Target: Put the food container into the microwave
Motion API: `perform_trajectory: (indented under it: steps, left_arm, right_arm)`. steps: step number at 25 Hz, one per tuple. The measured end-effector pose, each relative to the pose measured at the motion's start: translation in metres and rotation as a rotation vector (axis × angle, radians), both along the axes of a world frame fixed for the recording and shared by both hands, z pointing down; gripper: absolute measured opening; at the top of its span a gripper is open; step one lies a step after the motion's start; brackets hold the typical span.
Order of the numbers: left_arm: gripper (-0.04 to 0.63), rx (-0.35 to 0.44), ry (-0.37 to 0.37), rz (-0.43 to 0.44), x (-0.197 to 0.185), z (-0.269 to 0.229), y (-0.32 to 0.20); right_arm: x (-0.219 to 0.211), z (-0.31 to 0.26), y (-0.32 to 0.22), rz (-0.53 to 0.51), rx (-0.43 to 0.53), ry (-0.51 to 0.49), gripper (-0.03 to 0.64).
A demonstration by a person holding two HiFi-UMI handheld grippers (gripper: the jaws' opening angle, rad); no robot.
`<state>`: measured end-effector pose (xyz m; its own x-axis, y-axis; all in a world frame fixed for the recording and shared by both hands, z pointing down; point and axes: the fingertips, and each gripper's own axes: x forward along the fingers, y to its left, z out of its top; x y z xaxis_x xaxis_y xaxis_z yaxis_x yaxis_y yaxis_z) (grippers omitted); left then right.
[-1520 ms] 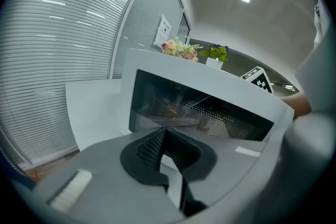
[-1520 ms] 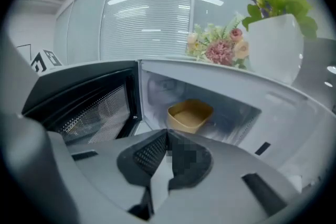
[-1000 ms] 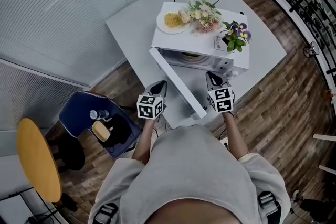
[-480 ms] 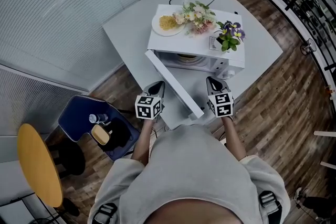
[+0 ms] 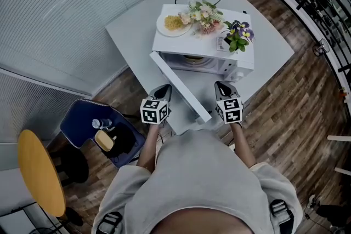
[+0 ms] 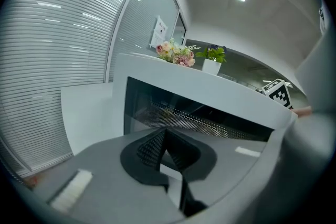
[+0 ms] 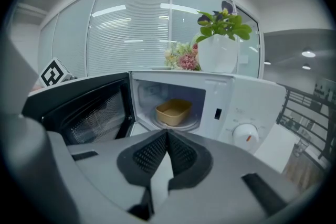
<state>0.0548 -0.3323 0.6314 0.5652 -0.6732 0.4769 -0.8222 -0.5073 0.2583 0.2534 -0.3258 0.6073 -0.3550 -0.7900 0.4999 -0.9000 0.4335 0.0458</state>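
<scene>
With the left gripper and right gripper both closed and empty, slamming the open door on the container inside the microwave could topple the plant on top.

Grey two-jaw left gripper and right gripper, side by side on outstretched forearms, point slightly downward, jaws together, empty.

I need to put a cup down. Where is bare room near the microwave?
Bare table lies left of the microwave and right of it. The microwave's top is crowded: plate, flowers, potted plant. The food container occupies the cavity.
</scene>
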Motion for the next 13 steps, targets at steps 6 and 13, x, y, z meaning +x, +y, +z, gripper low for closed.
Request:
perform_trajectory:
  steps: [6,13]
  left_arm:
    - [0.011,-0.003,0.004,0.005,0.0025,0.0015,0.0014]
    - [0.011,-0.003,0.001,0.005,0.0027,0.0026,0.0009]
  right_arm:
    - [-0.0008,0.0006,0.0003,0.001,-0.002,0.000,0.014]
    - [-0.0032,0.0047,0.0016,-0.004,-0.009,-0.002,0.014]
